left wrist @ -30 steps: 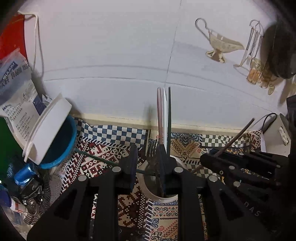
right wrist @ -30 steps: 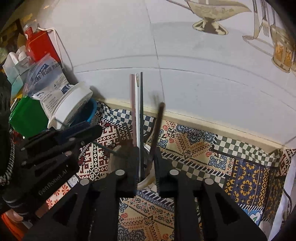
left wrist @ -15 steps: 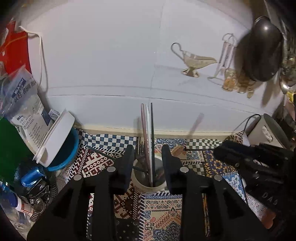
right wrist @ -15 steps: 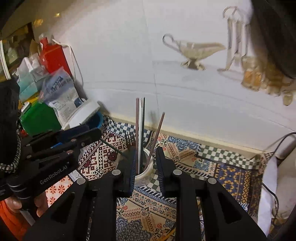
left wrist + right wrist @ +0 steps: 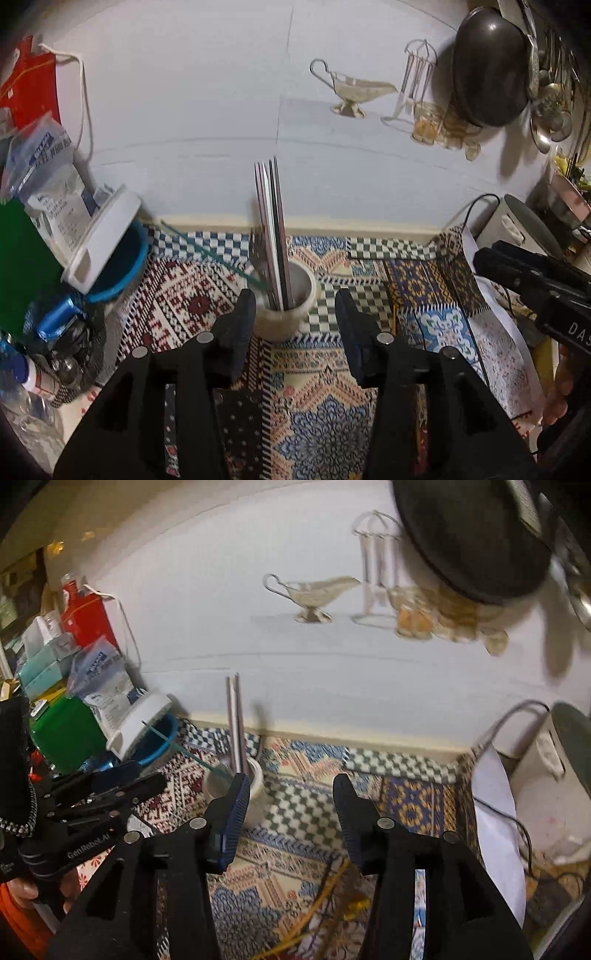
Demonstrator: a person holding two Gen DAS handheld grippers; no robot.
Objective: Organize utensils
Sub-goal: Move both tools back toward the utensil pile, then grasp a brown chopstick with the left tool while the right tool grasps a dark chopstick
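I see the cup (image 5: 286, 314) on the cloth (image 5: 369, 354), near the wall (image 5: 207, 122), with chopsticks (image 5: 275, 229) and a fork (image 5: 258, 254) standing in it. A bowl (image 5: 118, 266) sits to its left, a kettle (image 5: 524, 229) far right.

Chopsticks (image 5: 275, 229) upright in cup (image 5: 295, 314) before spread gripper (image 5: 295, 314)

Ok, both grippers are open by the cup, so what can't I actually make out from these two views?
- Lower ends of the chopsticks and fork: left wrist view, hidden inside the cup.
- Cup base: right wrist view, covered by the right gripper finger.
- Chopstick count: right wrist view, motion blur.
- Hanging utensils: left wrist view, small and cut off at the edge.
- Left gripper holds nothing.
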